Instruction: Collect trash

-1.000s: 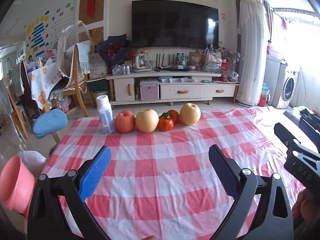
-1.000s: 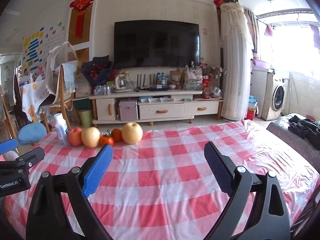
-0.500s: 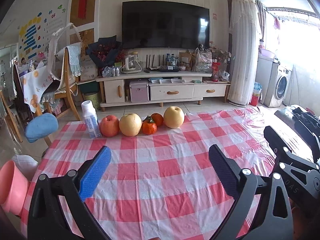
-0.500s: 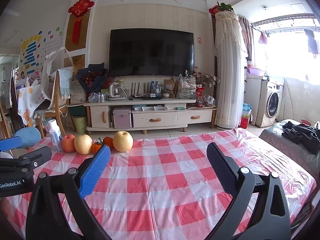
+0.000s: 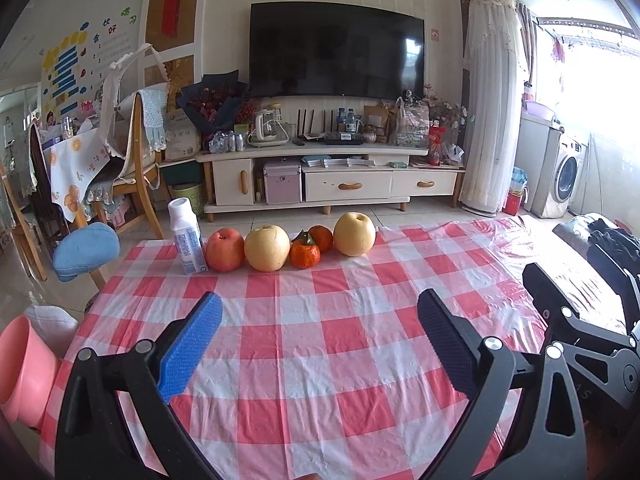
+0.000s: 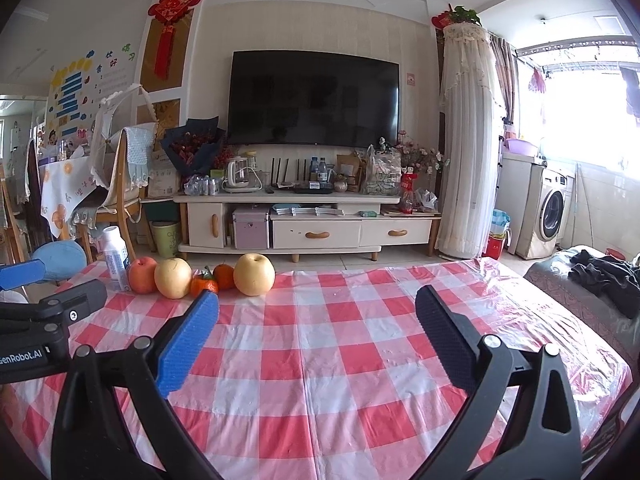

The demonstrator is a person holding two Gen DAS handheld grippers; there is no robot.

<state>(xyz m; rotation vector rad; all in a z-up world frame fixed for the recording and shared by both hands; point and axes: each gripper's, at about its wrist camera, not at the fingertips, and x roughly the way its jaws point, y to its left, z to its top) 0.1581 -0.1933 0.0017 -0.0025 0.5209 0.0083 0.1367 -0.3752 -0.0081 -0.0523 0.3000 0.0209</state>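
**Bottle at the far left of a row of fruit, both grippers released**

Bottle (image 5: 185,236): a white plastic bottle with a blue-printed label, which we take as the item of trash, stands upright on the far edge of the table (image 5: 320,360), at the left end of a row. Just beside it, and apparently touching it, sits a red apple (image 5: 225,250). Next come a yellow pear (image 5: 267,248), 2 tangerines (image 5: 305,254) set one behind the other, and a 2nd pear (image 5: 355,233). The table carries a red-and-white checked cloth under a clear plastic sheet.

We hold the left gripper (image 5: 320,340) above the near part of the cloth, its jaws spread wide with only bare cloth between them. 1 finger bears a blue pad (image 5: 192,344), the other a black pad (image 5: 446,344). The right gripper (image 6: 316,336) hangs likewise over the cloth, fully released and grasping nothing. In the left wrist view its black frame enters from the right edge; in the right wrist view the left gripper's frame enters from the left edge. Both grippers are well apart from the bottle.

A pink plastic bin (image 5: 22,376) shows at the lower left of the left wrist view, beyond the table edge. Behind the table stand a white TV cabinet (image 5: 332,176) and a dark television (image 5: 336,52). A washing machine (image 6: 550,216) stands at the right.
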